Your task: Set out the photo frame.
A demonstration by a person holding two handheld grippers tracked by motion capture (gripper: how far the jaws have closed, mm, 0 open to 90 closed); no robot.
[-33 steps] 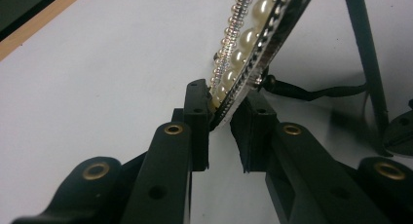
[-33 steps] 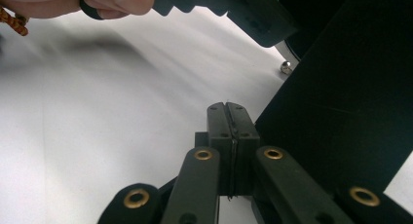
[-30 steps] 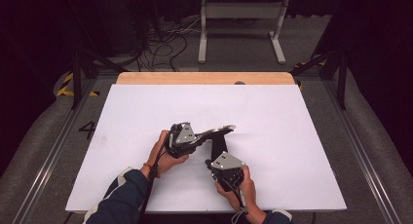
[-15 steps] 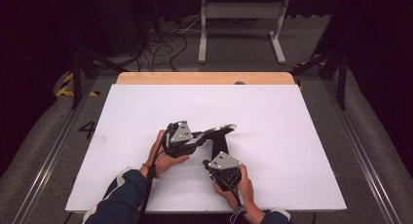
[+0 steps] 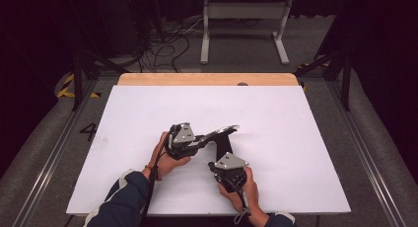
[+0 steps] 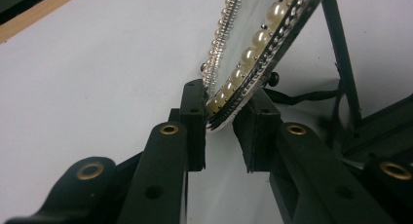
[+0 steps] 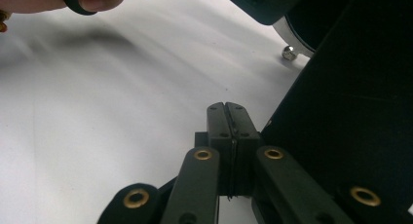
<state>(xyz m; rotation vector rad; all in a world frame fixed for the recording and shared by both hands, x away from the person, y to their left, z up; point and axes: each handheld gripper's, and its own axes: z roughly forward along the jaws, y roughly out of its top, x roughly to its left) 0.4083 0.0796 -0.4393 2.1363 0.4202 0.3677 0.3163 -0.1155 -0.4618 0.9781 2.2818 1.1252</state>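
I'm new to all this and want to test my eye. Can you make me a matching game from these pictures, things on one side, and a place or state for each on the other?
Things:
1. left gripper
2. right gripper
3. pearl frame
4. table

States:
a. white, with a wooden strip at its far edge
b. jaws pressed flat together, nothing between them
c. tilted, its rim lined with beads
d. jaws around the edge of the beaded rim

Pairs: 1-d, 2-b, 3-c, 4-a
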